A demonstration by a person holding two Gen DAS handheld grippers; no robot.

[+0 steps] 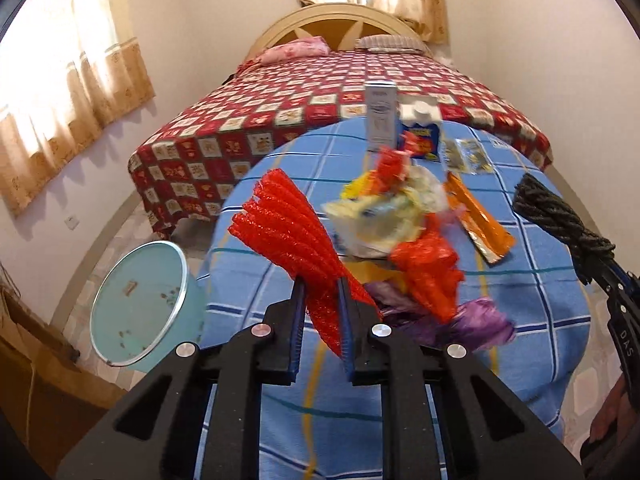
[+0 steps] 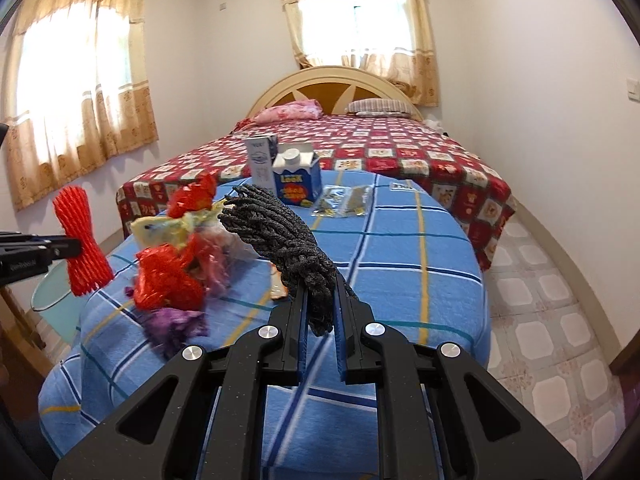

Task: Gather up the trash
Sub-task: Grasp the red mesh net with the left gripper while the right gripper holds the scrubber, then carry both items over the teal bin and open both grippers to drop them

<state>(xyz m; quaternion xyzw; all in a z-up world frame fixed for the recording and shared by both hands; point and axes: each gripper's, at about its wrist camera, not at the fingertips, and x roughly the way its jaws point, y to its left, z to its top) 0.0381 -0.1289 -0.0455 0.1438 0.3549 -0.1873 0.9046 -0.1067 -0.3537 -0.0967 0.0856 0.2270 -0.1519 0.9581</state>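
Observation:
My left gripper (image 1: 320, 300) is shut on a red foam net sleeve (image 1: 288, 224), held above the left edge of the blue checked table (image 1: 520, 280); it also shows in the right wrist view (image 2: 80, 240). My right gripper (image 2: 322, 300) is shut on a dark grey foam net sleeve (image 2: 280, 232), also seen in the left wrist view (image 1: 560, 216). A pile of trash lies on the table: red net (image 1: 428, 272), yellow-white plastic bag (image 1: 384, 216), purple wrapper (image 1: 480, 320), orange wrapper (image 1: 480, 216).
A light blue bin (image 1: 140, 304) stands on the floor left of the table. Two cartons (image 2: 296, 178) and small clear packets (image 2: 344, 200) sit at the table's far end. A bed with a red checked cover (image 2: 400, 152) lies beyond.

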